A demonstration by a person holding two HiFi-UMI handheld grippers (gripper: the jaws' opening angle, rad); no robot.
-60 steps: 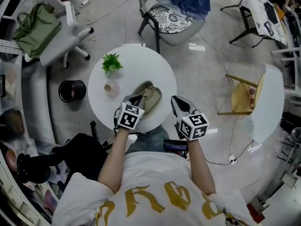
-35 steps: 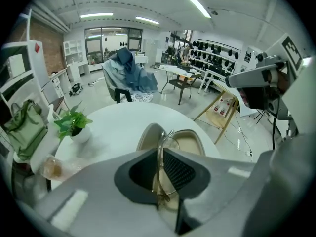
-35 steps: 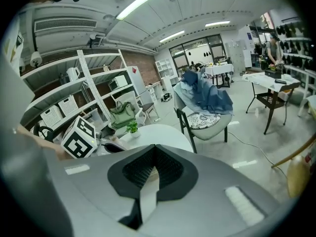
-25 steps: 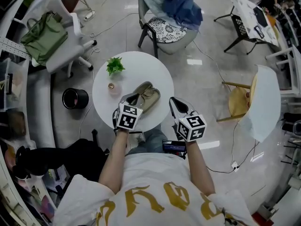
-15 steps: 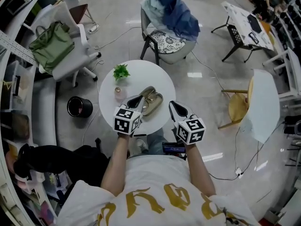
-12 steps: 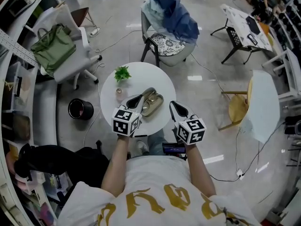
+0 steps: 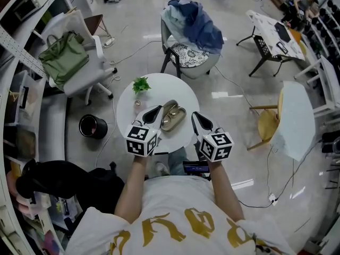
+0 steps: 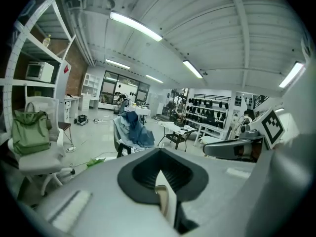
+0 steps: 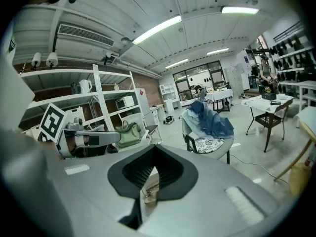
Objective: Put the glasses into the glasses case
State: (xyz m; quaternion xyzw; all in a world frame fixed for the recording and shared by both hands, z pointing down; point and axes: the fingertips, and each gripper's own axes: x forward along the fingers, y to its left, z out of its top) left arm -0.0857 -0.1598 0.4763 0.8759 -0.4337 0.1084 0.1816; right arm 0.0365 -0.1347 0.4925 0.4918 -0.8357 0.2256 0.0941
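The tan glasses case (image 7: 173, 116) lies open on the round white table (image 7: 154, 92); whether the glasses are inside I cannot tell. My left gripper (image 7: 156, 109) is shut and empty, its tip just left of the case. My right gripper (image 7: 195, 115) is also shut and empty, its tip at the table's right edge, apart from the case. In the left gripper view the left gripper (image 8: 160, 153) points level across the room, and a sliver of the case (image 8: 163, 197) shows in the slit below. Under the right gripper (image 9: 154, 150), the case (image 9: 148, 191) shows too.
A small green plant (image 7: 141, 84) and a little pink object (image 7: 137, 103) stand on the table's far left. Around it are a chair with blue cloth (image 7: 194, 33), a white office chair with a green bag (image 7: 66, 54), a black bin (image 7: 93, 126) and a wooden chair (image 7: 268, 122).
The head view has risen, so the table and case look smaller and farther. Both grippers stay shut, and the left one has drawn back from over the case to its left side.
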